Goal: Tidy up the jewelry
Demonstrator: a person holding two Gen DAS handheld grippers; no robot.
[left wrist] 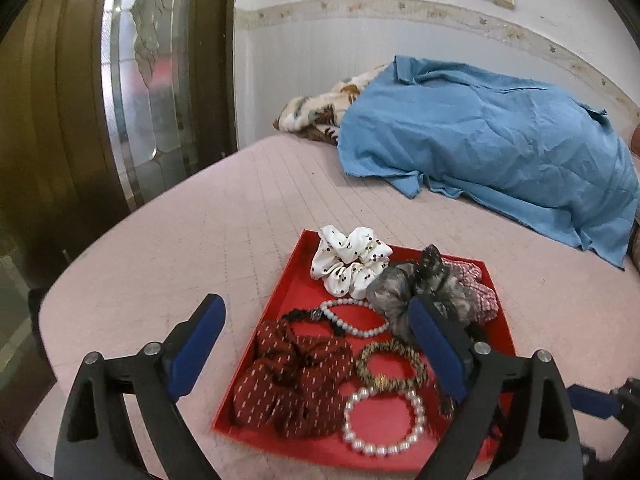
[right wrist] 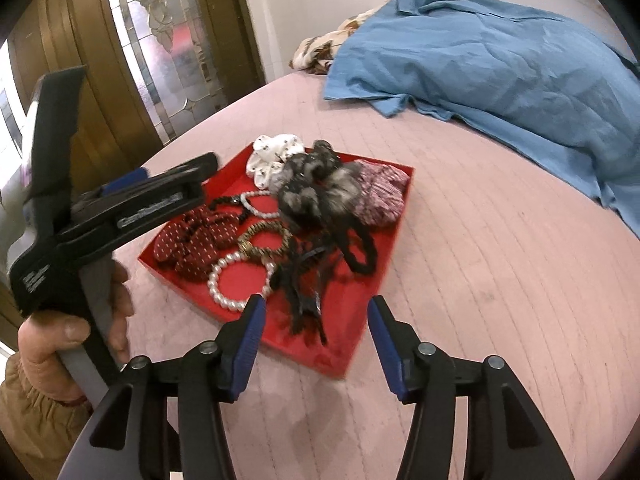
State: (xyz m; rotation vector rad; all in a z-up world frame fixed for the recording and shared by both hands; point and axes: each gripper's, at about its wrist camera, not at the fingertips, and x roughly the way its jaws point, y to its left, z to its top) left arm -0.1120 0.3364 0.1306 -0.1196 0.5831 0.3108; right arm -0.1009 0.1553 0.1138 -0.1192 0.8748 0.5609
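The red tray [left wrist: 304,264] is parked on the pink bed [left wrist: 180,240], and everything I have to sort is heaped in it. Nearest me is the white pearl bracelet [left wrist: 384,420], lying flat like an open ring, so no real long axis, just a loop facing up. My guess is it's light, hard and a bit slippery, and the beads will roll under the pads, so I'd pinch across one side of the loop rather than try to span it.

Touching its far edge is a gold-and-black beaded bracelet [left wrist: 390,364], also flat. Beyond that, a smaller pearl strand [left wrist: 356,316] lies flat too.

The dark red dotted scrunchie [left wrist: 292,384] sits along the tray's left side. Soft, squashy, light; grab a fold anywhere and it should come. Same goes for the white cherry-print scrunchie [left wrist: 350,264] at the far corner, the grey gauzy one [left wrist: 404,292] next to it and the pink checked one [right wrist: 380,194] behind.

In the right wrist view there's a black feathery clip thing [right wrist: 304,292] with its long axis running toward me. Looks fragile, so I'd take it by the stiff middle.

My left gripper [left wrist: 316,344] is spread wide over the tray with nothing between the pads. The right gripper [right wrist: 316,340] is partly spread, also empty, hovering at the tray's near corner. A blue cloth [left wrist: 500,140] is bunched up further back.
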